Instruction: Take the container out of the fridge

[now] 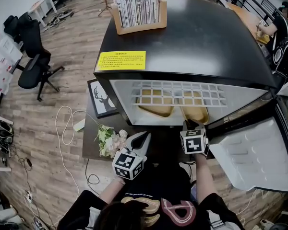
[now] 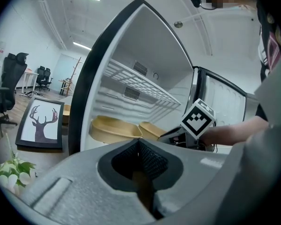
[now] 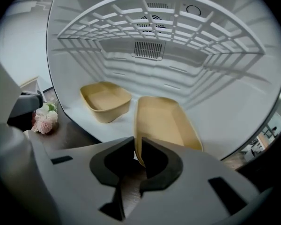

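Two tan containers lie on the floor of the open fridge (image 1: 182,47), under its wire shelf (image 3: 159,20). My right gripper (image 3: 138,142) reaches into the fridge mouth and is shut on the near rim of the right container (image 3: 166,123), its pads pinching the rim's thin edge. The left container (image 3: 105,100) lies free beside it. The head view shows the right gripper (image 1: 189,124) at the right container (image 1: 196,113), with the left container (image 1: 156,108) next to it. My left gripper (image 1: 145,135) hangs outside the fridge front, shut with nothing in it, and in its own view the left gripper (image 2: 139,142) points at the containers.
The fridge door (image 1: 252,152) stands open to the right. A flower bunch (image 1: 110,142) and a framed deer picture (image 1: 102,98) lie on the low dark surface left of the fridge. A wooden box (image 1: 137,8) sits on the fridge top. An office chair (image 1: 31,56) stands far left.
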`<state>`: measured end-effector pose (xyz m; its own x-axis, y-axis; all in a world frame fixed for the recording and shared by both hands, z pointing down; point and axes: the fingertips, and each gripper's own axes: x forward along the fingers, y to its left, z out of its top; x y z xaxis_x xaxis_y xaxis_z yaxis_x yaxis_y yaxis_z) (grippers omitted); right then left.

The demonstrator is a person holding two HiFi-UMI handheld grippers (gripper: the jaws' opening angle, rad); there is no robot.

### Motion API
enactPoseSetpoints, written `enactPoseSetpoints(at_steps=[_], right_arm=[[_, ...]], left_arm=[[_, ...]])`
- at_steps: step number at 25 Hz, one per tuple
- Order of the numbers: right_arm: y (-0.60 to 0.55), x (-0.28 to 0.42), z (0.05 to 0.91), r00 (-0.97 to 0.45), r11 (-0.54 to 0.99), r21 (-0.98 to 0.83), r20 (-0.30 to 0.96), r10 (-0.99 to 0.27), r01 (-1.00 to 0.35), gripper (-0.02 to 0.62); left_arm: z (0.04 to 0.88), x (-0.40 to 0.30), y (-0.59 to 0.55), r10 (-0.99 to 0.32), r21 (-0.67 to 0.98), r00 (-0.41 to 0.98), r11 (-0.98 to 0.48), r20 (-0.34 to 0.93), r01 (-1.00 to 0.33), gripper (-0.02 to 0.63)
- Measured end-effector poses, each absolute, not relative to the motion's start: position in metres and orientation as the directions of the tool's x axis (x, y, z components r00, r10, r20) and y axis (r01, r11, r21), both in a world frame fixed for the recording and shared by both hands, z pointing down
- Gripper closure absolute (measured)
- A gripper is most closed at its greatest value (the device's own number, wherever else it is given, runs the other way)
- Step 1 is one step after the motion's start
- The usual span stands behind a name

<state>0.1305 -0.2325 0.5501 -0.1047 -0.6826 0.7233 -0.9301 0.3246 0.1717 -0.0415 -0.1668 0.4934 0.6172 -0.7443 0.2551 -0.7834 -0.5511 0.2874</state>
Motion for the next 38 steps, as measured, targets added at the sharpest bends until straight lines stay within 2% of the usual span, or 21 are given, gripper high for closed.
enactPoseSetpoints(at_steps=[6, 27, 38], right_arm=[[-0.231, 0.125, 0.552, -0.116, 0.334, 0.165, 0.724, -0.68, -0.928, 0.566], [-0.201, 0.117, 0.51, -0.136, 0.347, 0.222, 0.632, -0.763, -0.911, 0.572], [-0.153, 0.119, 0.518, -0.15, 0.337, 0.171, 0.651, -0.744, -0.926, 0.572]], left_arm=[[0.494, -0.042, -0.167, -0.747, 0.293, 0.613, -0.544, 0.257, -0.786, 0.598], [0.494, -0.028, -0.157, -0.728, 0.32, 0.645, -0.569, 0.233, -0.758, 0.598], [0.497, -0.003, -0.148, -0.7, 0.34, 0.677, -0.594, 0.226, -0.729, 0.598]])
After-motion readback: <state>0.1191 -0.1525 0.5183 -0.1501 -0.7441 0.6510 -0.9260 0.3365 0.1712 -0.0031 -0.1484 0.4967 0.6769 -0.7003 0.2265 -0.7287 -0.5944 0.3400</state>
